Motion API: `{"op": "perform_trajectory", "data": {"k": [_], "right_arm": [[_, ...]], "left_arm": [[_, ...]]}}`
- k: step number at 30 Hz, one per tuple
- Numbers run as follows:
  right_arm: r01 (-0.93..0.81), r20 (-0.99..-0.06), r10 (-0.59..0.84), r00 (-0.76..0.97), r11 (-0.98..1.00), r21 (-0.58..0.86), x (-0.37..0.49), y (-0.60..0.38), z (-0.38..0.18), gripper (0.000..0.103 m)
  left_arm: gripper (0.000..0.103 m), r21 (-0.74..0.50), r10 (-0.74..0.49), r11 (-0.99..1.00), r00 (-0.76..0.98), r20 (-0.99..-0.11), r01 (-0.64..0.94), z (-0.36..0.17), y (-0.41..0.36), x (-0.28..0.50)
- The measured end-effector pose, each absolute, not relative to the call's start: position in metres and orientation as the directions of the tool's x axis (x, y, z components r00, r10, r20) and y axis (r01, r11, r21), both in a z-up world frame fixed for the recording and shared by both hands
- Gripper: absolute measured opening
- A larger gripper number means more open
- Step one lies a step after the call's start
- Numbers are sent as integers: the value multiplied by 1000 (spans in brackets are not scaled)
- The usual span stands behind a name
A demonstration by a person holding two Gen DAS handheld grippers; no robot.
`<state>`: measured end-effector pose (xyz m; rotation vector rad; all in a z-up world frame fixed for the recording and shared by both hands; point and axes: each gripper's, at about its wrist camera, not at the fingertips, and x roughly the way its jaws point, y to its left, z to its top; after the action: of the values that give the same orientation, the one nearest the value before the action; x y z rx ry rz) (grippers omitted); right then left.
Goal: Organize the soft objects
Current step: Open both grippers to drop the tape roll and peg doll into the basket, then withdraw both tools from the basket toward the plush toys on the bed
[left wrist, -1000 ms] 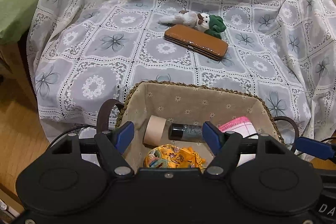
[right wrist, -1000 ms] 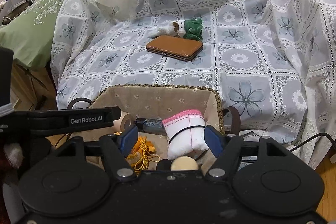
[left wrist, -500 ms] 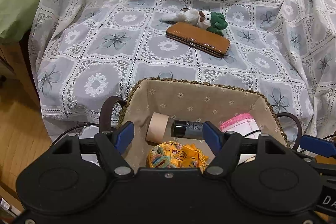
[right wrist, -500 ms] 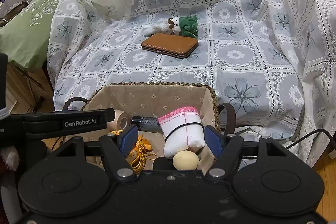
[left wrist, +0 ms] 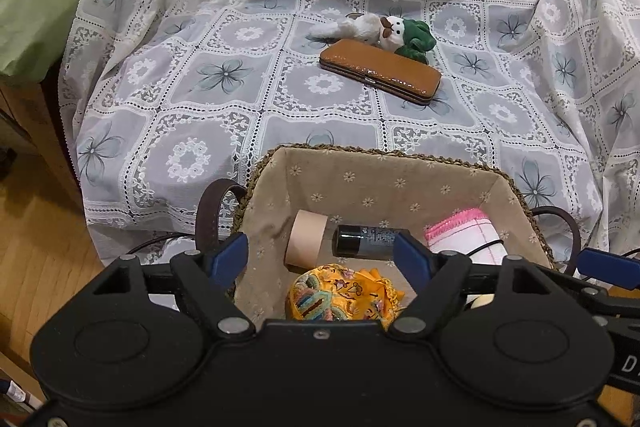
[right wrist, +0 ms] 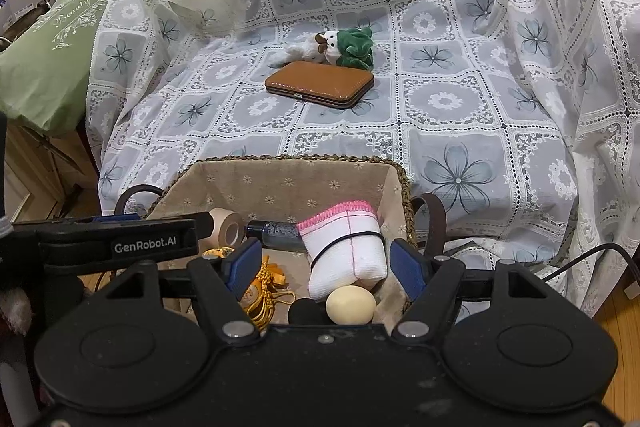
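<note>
Two hand-held grippers hovered over the lined basket (left wrist: 372, 183): the left hand-held gripper (left wrist: 322, 253) had just been opening, empty; the right hand-held gripper (right wrist: 326, 263) stood apart, gripping nothing. The yellow pouch (left wrist: 344, 293) and rolled sock (right wrist: 346, 253) lay inside. Beyond, on the lace-covered sofa (right wrist: 460, 131), the plush dog (right wrist: 344, 45) and brown case (right wrist: 320, 83) seemingly remained.

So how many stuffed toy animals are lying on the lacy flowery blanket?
1. A small white plush animal in a green outfit lies on the blanket just behind the flat brown leather case. Folds in the cloth could hide another.
</note>
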<state>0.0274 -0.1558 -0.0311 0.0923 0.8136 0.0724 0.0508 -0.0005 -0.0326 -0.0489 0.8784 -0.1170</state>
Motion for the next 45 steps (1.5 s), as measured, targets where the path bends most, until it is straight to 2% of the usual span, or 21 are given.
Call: {"op": "perform_trajectory", "data": {"k": [12,14,17,19,22,26,31,34,45], "right_arm": [[-4,-720,82,690,994,110,32,-160,-31,76],[4,-716,74,695,994,106,34,-160,-29,81],[9,-705,64,706,995,99,40,-162,-25,83],[11,-699,57,712,996,93,46,-163,-22,86],[15,-689,49,723,996,87,56,-165,-17,90],[27,-674,43,738,995,94,72,-167,-11,103],[58,-663,26,748,993,105,96,-172,-9,103],[83,-668,9,744,991,105,112,-176,-10,103],[78,-702,32,711,989,124,171,-188,-24,103]], "left_arm": [[77,-76,-118,993,633,-765,94,-32,0,49],[83,-74,-120,992,639,-760,98,-30,0,49],[84,-63,-118,992,658,-744,108,-26,1,52],[90,-62,-125,991,664,-737,118,-22,1,57],[90,-48,-123,991,675,-727,129,-18,0,66],[91,-19,-109,990,684,-721,137,-15,0,82],[92,-4,-108,989,704,-702,148,-13,2,105],[99,11,-97,990,722,-685,144,-13,2,121],[99,-14,-131,987,731,-670,163,-23,1,182]]}}
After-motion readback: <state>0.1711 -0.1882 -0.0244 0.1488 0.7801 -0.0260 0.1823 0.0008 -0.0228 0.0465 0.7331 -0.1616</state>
